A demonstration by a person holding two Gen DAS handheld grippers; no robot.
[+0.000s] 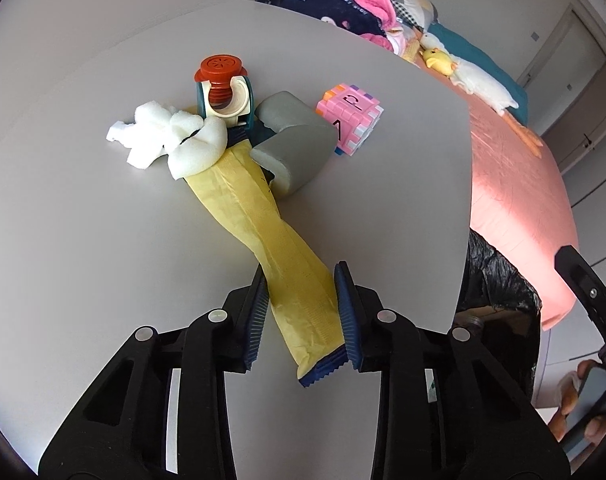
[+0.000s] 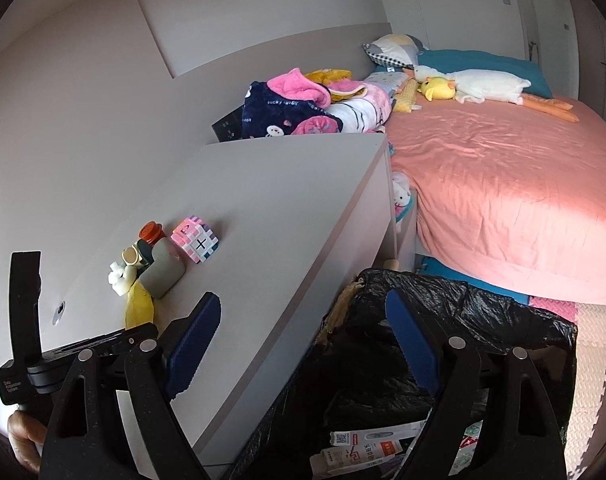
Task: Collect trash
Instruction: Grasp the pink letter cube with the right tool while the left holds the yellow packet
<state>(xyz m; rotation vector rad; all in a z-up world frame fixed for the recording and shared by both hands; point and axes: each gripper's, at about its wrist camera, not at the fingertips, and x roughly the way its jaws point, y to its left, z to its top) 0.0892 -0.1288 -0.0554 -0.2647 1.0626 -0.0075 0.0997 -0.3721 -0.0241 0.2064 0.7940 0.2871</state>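
Trash on view is mainly a long yellow paper wrapper (image 1: 263, 224) lying flat on the grey bench (image 1: 83, 240), with more pieces heaped at its far end.

Bed (image 2: 503, 184) with pink sheet stands beyond the bench's right edge; not part of the task.

Bin bag (image 2: 483, 320), black, hangs open below the bench's right edge, directly under the right claw (image 2: 307, 344). Printed packaging already lies inside it.

Wrapper's long axis runs away from the left claw (image 1: 303, 312), leaning slightly leftward toward the heap. Its near end sits between the left claw's two blue pads (image 1: 259, 320). The pads flank it closely and appear to touch its edges, but a firm pinch cannot be confirmed.

Right claw is spread wide, holding nothing, and is well apart from the wrapper. The left claw is plainly the nearer one.

Grey foam piece (image 1: 295, 144), curved, rests against the wrapper's far right side. White foam scraps (image 1: 171, 140) overlap its far left side. A tape dispenser (image 1: 227, 100) carrying a red cap stands behind them; a pink puzzle cube (image 1: 353, 120) sits just to the right.

Judgement: the coming move turns on closing on the near end and drawing the wrapper back along its own length, then rightward to the bag. Foam resting on the far end may drag or scatter.
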